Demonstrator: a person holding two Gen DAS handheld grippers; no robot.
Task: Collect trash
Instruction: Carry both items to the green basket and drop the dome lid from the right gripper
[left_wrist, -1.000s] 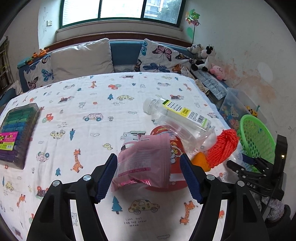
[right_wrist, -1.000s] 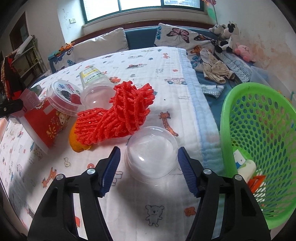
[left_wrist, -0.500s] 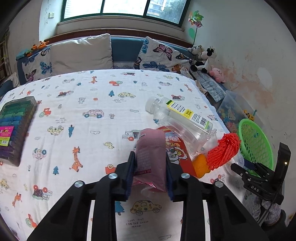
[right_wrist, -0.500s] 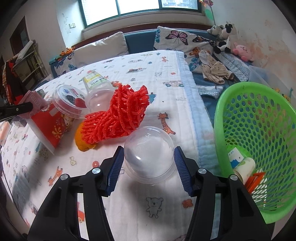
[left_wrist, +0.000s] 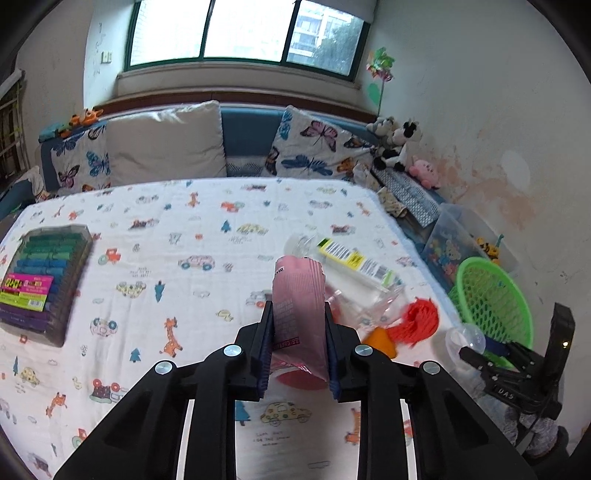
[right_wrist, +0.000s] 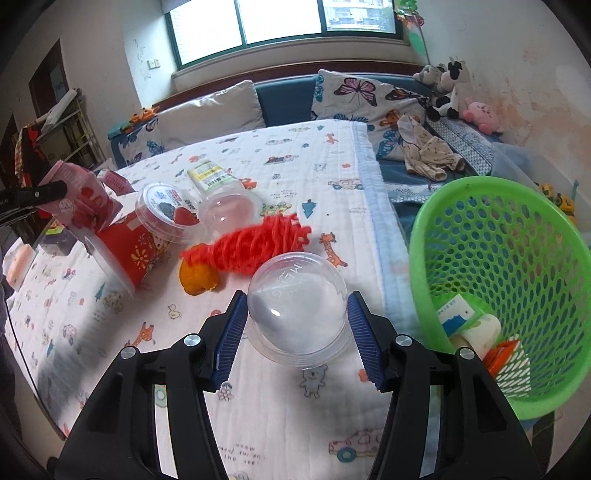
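Note:
My left gripper (left_wrist: 297, 349) is shut on a pink snack bag (left_wrist: 298, 310) and holds it above the bed; the bag also shows in the right wrist view (right_wrist: 79, 195). My right gripper (right_wrist: 297, 341) is shut on a clear plastic dome lid (right_wrist: 297, 310), lifted off the sheet. On the bed lie a red paper carton (right_wrist: 127, 245), a clear cup with a printed lid (right_wrist: 166, 210), a clear bottle with a yellow label (left_wrist: 354, 269), a red foam net (right_wrist: 258, 243) and an orange peel (right_wrist: 197, 277). A green mesh basket (right_wrist: 498, 236) stands at the right bedside with some trash inside.
The bed (left_wrist: 166, 236) has a cartoon-print sheet. A box of coloured items (left_wrist: 42, 280) lies at its left edge. Cushions (left_wrist: 166, 144) and plush toys (left_wrist: 399, 142) line the far side. A clear storage bin (left_wrist: 458, 240) stands beyond the basket.
My left gripper closed on the pink bag and lifted it upright. My right gripper closed on the dome lid and raised it off the sheet, nearer the basket.

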